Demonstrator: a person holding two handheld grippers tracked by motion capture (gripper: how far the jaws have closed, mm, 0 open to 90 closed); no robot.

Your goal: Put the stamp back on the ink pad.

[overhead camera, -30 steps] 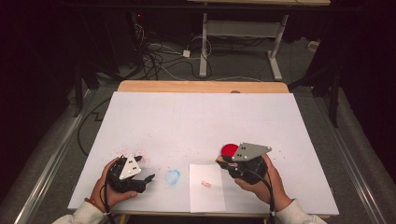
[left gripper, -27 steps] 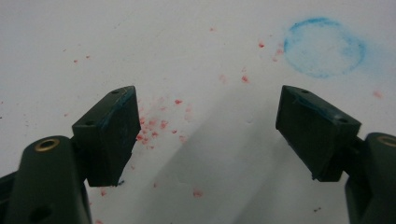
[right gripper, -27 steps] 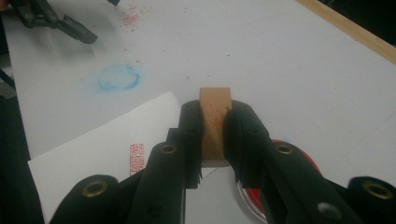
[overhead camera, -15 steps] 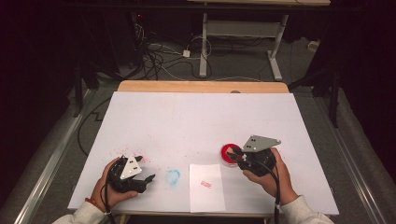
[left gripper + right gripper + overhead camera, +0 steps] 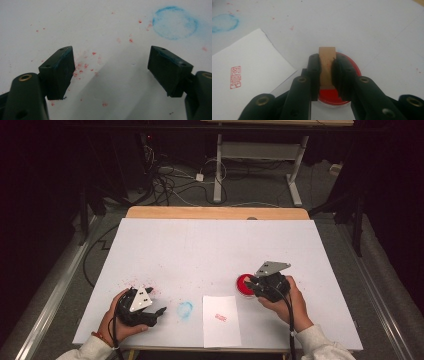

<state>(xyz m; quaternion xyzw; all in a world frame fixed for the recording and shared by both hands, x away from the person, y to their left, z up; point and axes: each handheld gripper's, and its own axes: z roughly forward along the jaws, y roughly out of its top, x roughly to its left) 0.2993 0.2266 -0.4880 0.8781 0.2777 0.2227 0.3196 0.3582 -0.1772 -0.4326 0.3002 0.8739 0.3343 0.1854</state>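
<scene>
The small rectangular stamp block [image 5: 327, 67] looks like matt tan wood; the round red ink pad [image 5: 352, 71] glossy; the white sheet [image 5: 249, 75] smooth paper.

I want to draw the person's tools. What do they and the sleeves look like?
Each hand-held gripper, left and right, is black with a grey three-cornered plate on top and a black cable trailing back. The jaws are blocky black pads with brass-coloured screws behind them. The sleeves are white, and the left wrist wears a reddish band.
</scene>
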